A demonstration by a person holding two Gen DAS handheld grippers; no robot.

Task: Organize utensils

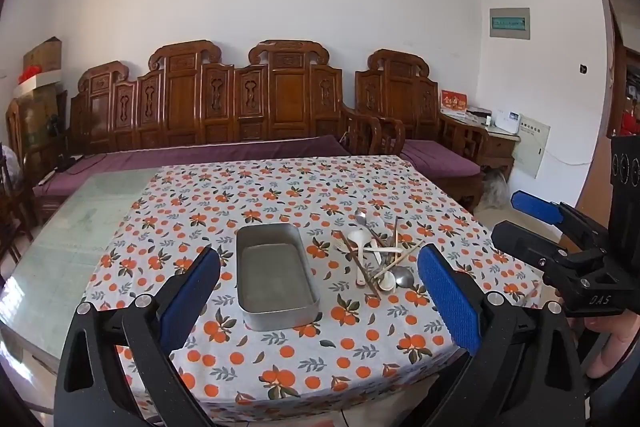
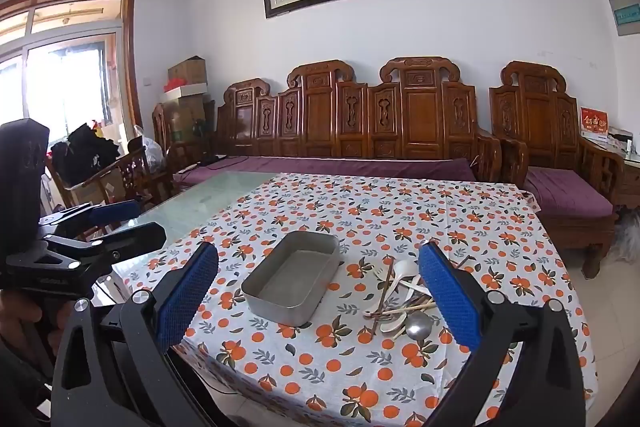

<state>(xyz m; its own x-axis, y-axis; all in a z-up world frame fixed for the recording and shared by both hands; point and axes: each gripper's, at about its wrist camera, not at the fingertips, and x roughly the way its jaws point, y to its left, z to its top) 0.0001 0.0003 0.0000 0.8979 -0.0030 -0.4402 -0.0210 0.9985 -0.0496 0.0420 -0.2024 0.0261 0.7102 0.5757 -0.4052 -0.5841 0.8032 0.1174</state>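
Note:
A grey metal tray [image 1: 276, 311] stands empty on the orange-print tablecloth [image 1: 248, 203]; it also shows in the right wrist view [image 2: 276, 307]. Right of it lies a pile of utensils [image 1: 378, 255]: white spoons, metal spoons and wooden chopsticks, seen too in the right wrist view [image 2: 400, 301]. My left gripper [image 1: 318, 291] is open and empty, held above the near table edge in front of the tray. My right gripper [image 2: 318, 291] is open and empty, also short of the tray and pile; it shows at the right of the left wrist view [image 1: 520, 219].
A bare glass strip of the table [image 1: 80, 211] lies left of the cloth. A carved wooden sofa with purple cushions [image 1: 224, 147] stands behind the table, an armchair [image 2: 560, 195] at the back right. Boxes and a chair [image 2: 120, 167] stand at the left.

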